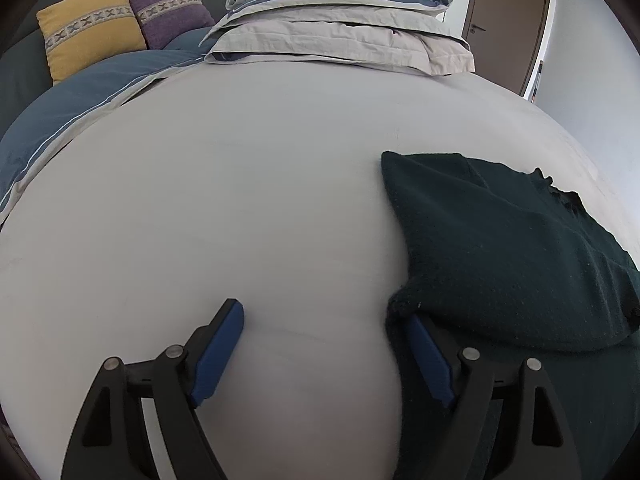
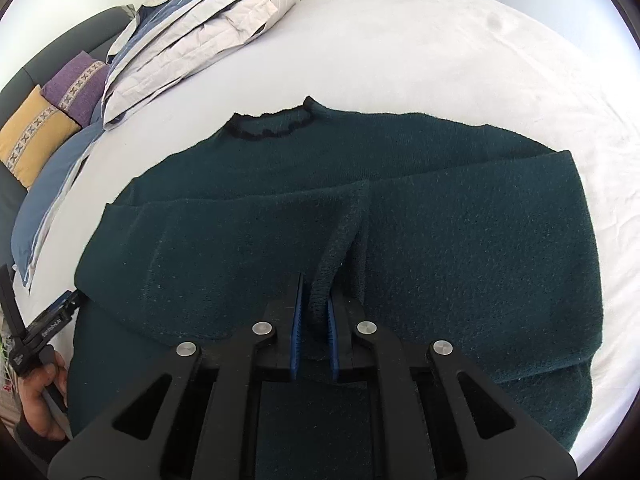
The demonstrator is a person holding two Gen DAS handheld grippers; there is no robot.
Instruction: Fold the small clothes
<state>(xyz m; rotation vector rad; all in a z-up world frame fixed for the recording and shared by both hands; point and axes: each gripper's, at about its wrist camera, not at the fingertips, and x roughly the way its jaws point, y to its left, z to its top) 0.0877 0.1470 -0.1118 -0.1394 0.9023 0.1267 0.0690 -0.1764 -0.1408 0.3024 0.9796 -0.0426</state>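
Observation:
A dark green knit sweater (image 2: 440, 240) lies flat on the white bed, collar (image 2: 272, 126) far from me, both sleeves folded in across the chest. My right gripper (image 2: 316, 300) is shut on the ribbed cuff (image 2: 336, 248) of one folded sleeve at the sweater's middle. My left gripper (image 1: 324, 312) is open and empty at the sweater's left edge; its right finger sits under the sweater's corner (image 1: 404, 300). In the left wrist view the sweater (image 1: 520, 248) fills the right side. The left gripper also shows at the left edge of the right wrist view (image 2: 60, 312).
A stack of folded grey and blue bedding (image 1: 340, 28) lies at the far end of the bed (image 1: 200, 200). Yellow (image 1: 88, 28) and purple (image 1: 168, 8) cushions sit on a dark sofa at the far left. A brown door (image 1: 508, 20) is at the far right.

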